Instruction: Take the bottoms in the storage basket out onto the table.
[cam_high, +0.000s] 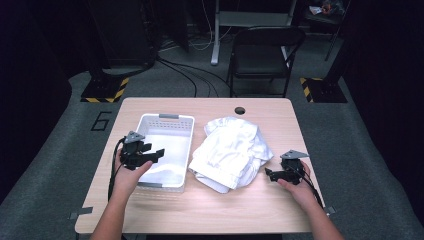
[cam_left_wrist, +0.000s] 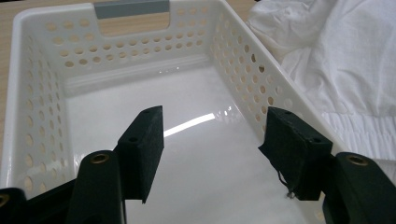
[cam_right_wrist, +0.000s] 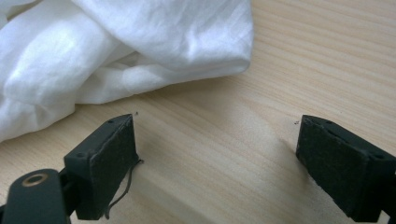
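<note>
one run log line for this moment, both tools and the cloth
left tool: open, over empty basket | right tool: open, above table beside white cloth | cloth: crumpled, right of basket, not held

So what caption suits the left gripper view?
Open left gripper poised over an empty white basket, white garment beside it.
</note>
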